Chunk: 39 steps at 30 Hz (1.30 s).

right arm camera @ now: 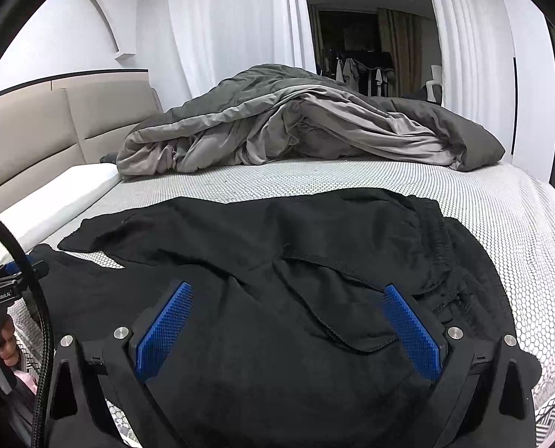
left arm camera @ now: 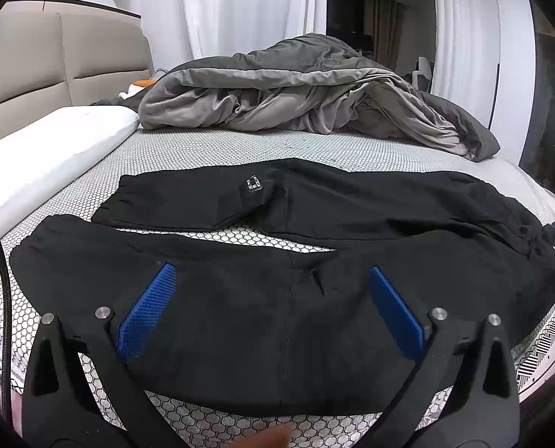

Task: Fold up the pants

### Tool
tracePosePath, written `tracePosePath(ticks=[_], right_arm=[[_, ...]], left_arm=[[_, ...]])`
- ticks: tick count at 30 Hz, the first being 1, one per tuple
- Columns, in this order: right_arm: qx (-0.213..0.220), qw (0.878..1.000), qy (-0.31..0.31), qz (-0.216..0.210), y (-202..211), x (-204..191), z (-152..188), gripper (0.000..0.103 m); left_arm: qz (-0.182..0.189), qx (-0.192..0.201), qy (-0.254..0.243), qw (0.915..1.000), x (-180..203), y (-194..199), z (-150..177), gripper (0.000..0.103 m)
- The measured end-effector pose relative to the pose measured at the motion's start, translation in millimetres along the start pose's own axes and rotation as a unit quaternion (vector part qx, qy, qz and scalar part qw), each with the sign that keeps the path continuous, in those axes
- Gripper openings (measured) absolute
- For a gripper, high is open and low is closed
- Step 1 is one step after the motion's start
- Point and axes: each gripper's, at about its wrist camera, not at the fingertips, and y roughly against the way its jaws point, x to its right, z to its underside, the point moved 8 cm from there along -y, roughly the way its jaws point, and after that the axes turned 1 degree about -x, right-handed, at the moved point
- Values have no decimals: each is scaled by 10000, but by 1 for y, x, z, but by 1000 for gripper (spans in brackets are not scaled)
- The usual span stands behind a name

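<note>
Pants (left arm camera: 314, 216) waistband cut off, grippers spread

We see a rumpled grey duvet (left arm camera: 307, 100) heaped on the honeycomb-patterned mattress (left arm camera: 210, 149), beside a white pillow (left arm camera: 53, 149), beige headboard (left arm camera: 34, 63) and white curtains (left arm camera: 240, 7).

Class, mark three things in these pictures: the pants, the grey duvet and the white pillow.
pants (left arm camera: 240, 291), left wrist view, near leg.
duvet (right arm camera: 296, 130), right wrist view, crumpled middle.
pillow (left arm camera: 53, 149), left wrist view, top face.
</note>
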Motion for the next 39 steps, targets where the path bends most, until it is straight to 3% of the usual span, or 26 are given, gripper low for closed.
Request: tracePosePath(ticks=[11,17,20,27,33,39], right_arm=[[-67,9998,201,11,0,-3,9,103],[25,9999,41,120,8,19,9,103],[173,9994,-169,265,16,41,8,103],[411,9946,-785,542,39,94,14,103],[337,9904,-1210,579,44,121,18,103],[176,9893,-1397,386,35,119,20,103]], left_arm=[[191,-149,239,9994,-8,-4,3,102],[-89,-83,522,9986,-42,0,-1,102],[-452,4,799,9958,-80,8,1,102],[-1060,413,1808,9769,-194,27,31,102],[-887,70,2743,9575,-273,40,62,102],[-250,-332,3339,9417,-294,21,71,83]])
